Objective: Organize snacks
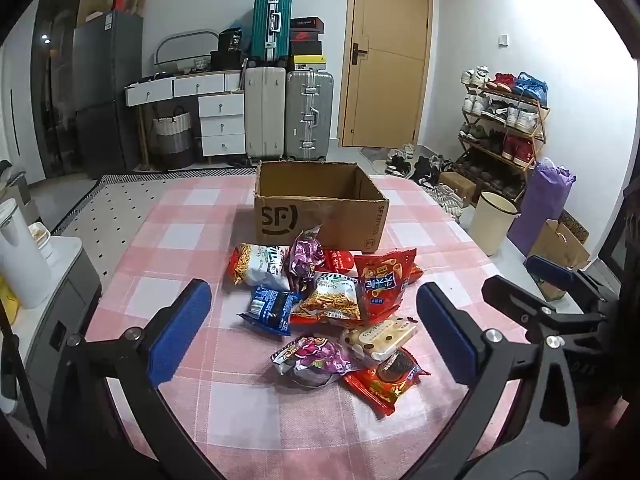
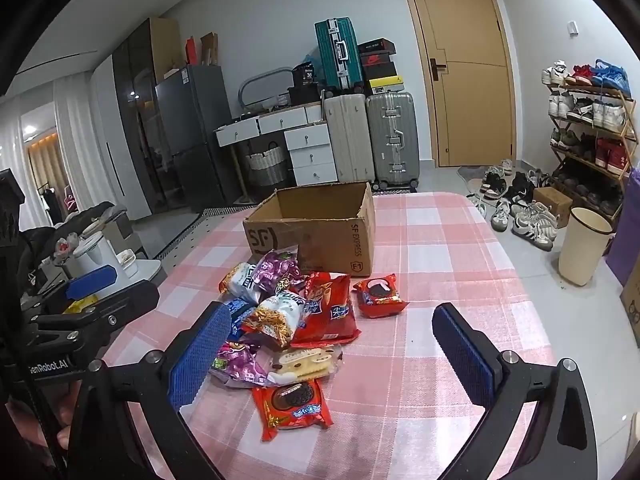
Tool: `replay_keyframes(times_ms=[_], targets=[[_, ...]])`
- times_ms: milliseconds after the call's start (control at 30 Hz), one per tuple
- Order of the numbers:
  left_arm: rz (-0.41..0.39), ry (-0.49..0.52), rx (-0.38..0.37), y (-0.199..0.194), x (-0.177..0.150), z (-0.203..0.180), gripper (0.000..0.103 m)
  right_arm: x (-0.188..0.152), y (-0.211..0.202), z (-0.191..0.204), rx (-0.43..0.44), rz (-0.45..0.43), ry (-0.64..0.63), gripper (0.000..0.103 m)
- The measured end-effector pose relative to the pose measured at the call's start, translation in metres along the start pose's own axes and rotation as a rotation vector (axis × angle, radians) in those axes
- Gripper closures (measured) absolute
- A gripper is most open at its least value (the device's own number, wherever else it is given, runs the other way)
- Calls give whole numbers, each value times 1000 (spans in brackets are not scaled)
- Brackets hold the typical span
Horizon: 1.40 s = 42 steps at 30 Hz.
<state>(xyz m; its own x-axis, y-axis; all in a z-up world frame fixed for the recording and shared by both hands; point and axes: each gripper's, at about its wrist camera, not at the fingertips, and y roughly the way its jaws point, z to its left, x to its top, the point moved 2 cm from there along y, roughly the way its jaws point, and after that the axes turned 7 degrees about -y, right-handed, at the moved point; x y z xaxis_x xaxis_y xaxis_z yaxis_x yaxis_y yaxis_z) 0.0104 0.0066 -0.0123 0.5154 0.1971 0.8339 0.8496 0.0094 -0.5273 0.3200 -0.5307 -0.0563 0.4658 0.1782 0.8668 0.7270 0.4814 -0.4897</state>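
A pile of snack packets (image 1: 328,304) lies on the pink checked tablecloth (image 1: 180,240), just in front of an open, empty SF cardboard box (image 1: 320,216). The pile holds red, purple, blue and white packets; a red cookie packet (image 2: 294,404) lies nearest. The pile (image 2: 288,320) and box (image 2: 316,232) also show in the right wrist view. My left gripper (image 1: 312,328) is open and empty above the pile's near side. My right gripper (image 2: 332,352) is open and empty, hovering over the near packets. The right gripper's arm (image 1: 560,300) shows at the right of the left wrist view.
A cream bin (image 2: 584,244) and shoe rack (image 2: 588,140) stand at the right. Suitcases (image 1: 288,116) and a white drawer unit (image 1: 220,120) stand behind the table. A side cabinet with a white kettle (image 1: 20,256) is at the left.
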Motion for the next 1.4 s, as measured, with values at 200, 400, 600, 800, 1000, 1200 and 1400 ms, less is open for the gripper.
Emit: replay_keyframes(times_ms=[200, 400, 600, 800, 1000, 1200, 1400], targets=[[-3, 10, -1, 1, -1, -3, 1, -2, 1, 3, 8, -3, -1, 0], [-5, 15, 7, 3, -2, -4, 1, -3, -2, 3, 19, -3, 1, 0], [-3, 13, 2, 5, -4, -3, 1, -3, -2, 4, 23, -3, 1, 0], [-3, 14, 1, 5, -4, -2, 1, -3, -2, 4, 24, -4, 3, 0], [-4, 15, -3, 6, -4, -2, 1, -2, -2, 5, 26, -4, 1, 0], [-8, 13, -2, 6, -5, 0, 1, -2, -3, 5, 26, -7, 6, 0], [-6, 10, -7, 6, -6, 0, 1, -1, -3, 5, 22, -7, -1, 0]])
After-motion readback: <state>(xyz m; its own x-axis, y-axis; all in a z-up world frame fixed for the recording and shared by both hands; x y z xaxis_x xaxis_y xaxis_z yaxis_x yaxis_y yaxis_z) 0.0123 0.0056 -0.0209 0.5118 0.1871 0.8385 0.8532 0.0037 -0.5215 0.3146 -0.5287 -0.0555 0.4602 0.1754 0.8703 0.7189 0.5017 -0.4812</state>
